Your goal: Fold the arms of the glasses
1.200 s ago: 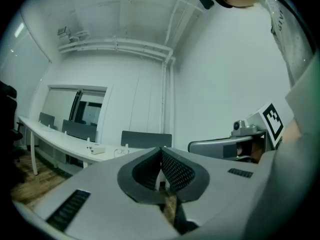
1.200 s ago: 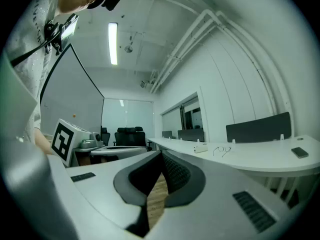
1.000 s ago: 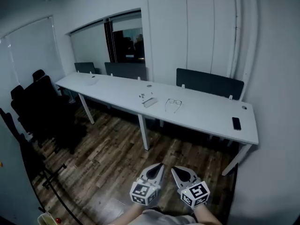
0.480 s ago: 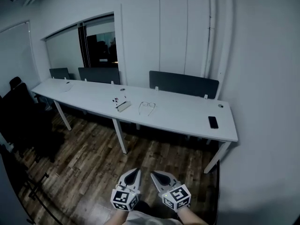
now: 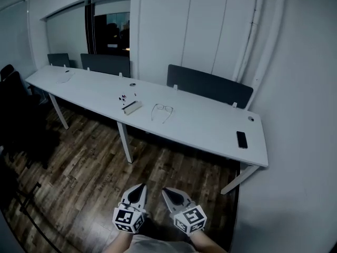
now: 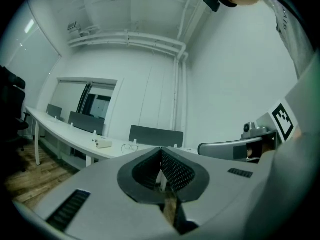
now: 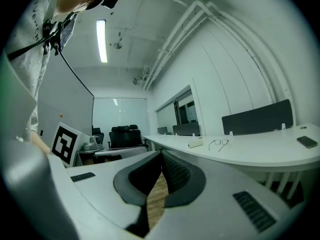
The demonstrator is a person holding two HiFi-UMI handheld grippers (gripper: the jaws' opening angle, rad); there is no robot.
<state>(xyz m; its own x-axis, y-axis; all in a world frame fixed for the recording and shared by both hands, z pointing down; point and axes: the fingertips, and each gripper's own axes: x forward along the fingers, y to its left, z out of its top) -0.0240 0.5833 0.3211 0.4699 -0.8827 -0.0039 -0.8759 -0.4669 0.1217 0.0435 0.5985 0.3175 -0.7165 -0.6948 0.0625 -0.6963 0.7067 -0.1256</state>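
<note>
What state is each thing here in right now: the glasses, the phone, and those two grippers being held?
Thin wire-framed glasses: lying on the long white table, arms unfolded, untouched.
Flat black phone: lying flat near the table's right end, screen dark.
Left gripper: shut, empty, held above the wooden floor, short of the table.
Right gripper: shut, empty, beside the left one.

Smooth matt table (image 5: 205,123), wood-grain floor (image 5: 89,183)
</note>
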